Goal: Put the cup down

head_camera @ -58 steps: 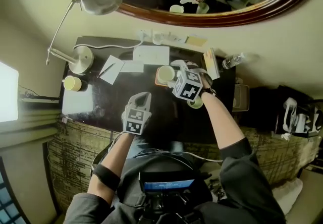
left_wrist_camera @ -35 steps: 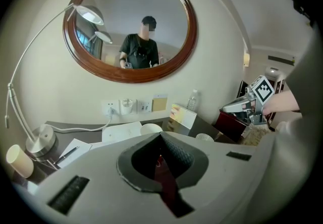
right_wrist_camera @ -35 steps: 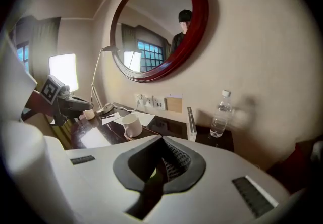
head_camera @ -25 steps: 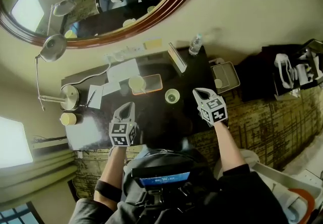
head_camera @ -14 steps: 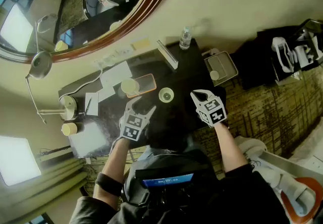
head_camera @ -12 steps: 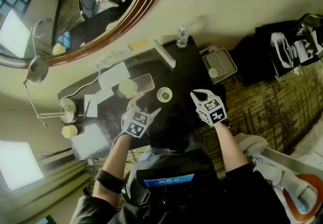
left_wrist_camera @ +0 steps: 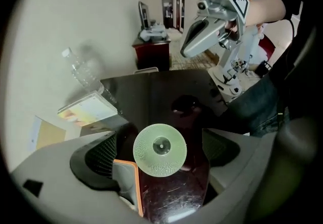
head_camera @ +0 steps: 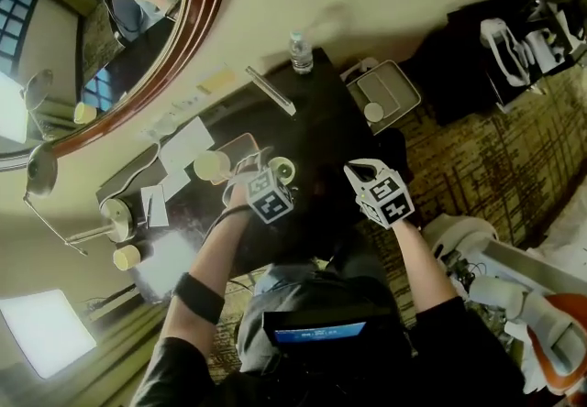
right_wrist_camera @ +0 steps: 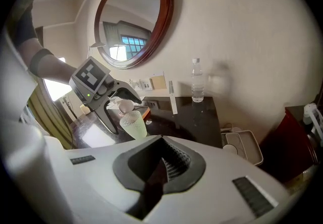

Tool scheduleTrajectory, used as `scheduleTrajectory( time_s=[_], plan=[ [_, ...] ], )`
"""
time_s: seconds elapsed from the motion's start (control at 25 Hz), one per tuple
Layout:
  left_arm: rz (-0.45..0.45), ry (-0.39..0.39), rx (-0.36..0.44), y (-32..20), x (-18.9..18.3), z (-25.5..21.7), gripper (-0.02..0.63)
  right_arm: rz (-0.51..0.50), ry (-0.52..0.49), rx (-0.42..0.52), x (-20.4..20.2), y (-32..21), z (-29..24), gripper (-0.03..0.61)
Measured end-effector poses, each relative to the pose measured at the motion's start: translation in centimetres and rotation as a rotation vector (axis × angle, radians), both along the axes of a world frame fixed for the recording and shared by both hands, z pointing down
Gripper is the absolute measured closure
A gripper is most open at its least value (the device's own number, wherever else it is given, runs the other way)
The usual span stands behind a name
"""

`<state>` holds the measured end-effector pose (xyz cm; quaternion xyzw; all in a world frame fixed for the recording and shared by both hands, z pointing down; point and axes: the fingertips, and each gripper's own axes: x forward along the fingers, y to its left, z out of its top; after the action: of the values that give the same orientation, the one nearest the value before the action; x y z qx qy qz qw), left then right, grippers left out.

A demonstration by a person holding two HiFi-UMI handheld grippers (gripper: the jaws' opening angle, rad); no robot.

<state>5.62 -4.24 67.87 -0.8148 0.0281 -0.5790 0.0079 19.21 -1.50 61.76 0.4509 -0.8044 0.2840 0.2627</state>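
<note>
The cup (head_camera: 282,170) stands on the dark worktop (head_camera: 321,135) between the left gripper's (left_wrist_camera: 161,151) jaws, which have just been opening and gape wide, clear of it. We judge a careless pull-away could clip it and tip it toward the orange-edged tray (left_wrist_camera: 126,180) at its 9 o'clock in the left gripper view. The right gripper's (right_wrist_camera: 162,165) jaws are closed and empty. We can read no writing, and the bottle's (right_wrist_camera: 197,80) label is too blurred.

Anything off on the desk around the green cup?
Nothing stands out. The green cup stands upright on the dark table, with no spill visible. The left tongs, whose jaws have just been opening, straddle it without touching.
</note>
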Motion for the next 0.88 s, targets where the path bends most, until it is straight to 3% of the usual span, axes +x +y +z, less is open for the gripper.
scheduleTrajectory(
  time_s=[0.32,0.4,0.48,0.88],
  plan=[
    [0.086,-0.119,-0.021,0.2,-0.2,3.3,0.099,-0.003,-0.017,-0.022,0.6,0.3,1.4,0.571],
    [0.096,-0.144,-0.014,0.2,-0.4,3.8,0.133,-0.007,-0.016,-0.019,0.6,0.3,1.4,0.571],
    [0.098,-0.164,0.002,0.0,-0.5,4.1,0.219,-0.009,-0.018,-0.027,0.6,0.5,1.8,0.571],
    [0.082,-0.178,-0.011,-0.5,-0.5,3.6,0.229,-0.022,-0.020,-0.031,0.6,0.5,1.9,0.571]
  ],
)
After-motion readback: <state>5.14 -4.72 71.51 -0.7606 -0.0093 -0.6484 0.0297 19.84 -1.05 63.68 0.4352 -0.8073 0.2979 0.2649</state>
